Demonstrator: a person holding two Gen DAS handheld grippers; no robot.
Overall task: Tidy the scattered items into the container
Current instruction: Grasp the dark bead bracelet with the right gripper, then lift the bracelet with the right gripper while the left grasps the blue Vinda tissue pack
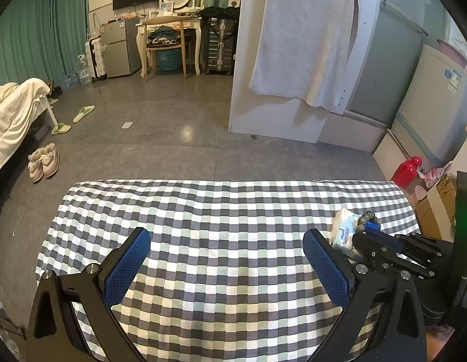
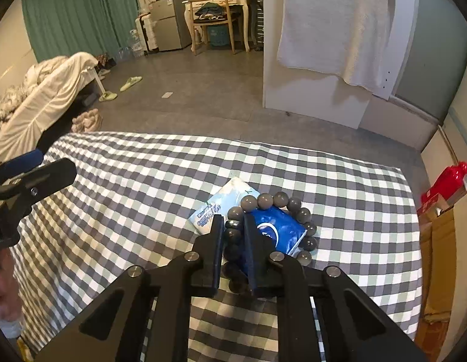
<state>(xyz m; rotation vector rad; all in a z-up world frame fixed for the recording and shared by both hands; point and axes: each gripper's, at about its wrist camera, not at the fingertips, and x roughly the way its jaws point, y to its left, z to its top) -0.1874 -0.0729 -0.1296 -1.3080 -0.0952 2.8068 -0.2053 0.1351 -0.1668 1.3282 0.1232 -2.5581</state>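
A grey bead bracelet [image 2: 281,200] lies over a blue packet [image 2: 281,229], beside a white tissue pack [image 2: 224,202], on the checked cloth [image 2: 127,199]. My right gripper [image 2: 233,220] is shut on the bracelet's near side, with beads pinched between its fingers. From the left wrist view the tissue pack [image 1: 343,232] and bracelet [image 1: 366,218] sit at the right, partly hidden by the right gripper [image 1: 381,241]. My left gripper [image 1: 225,241] hovers open over bare cloth, with nothing between its blue pads [image 1: 127,267]. No container shows in either view.
The checked cloth [image 1: 203,211] covers a table that ends at a grey floor. A red bottle [image 2: 447,181] and cardboard boxes [image 2: 438,241] stand off the right edge. A bed [image 2: 46,96] with white bedding lies at the left. A white cabinet [image 1: 263,90] with a hanging towel stands behind.
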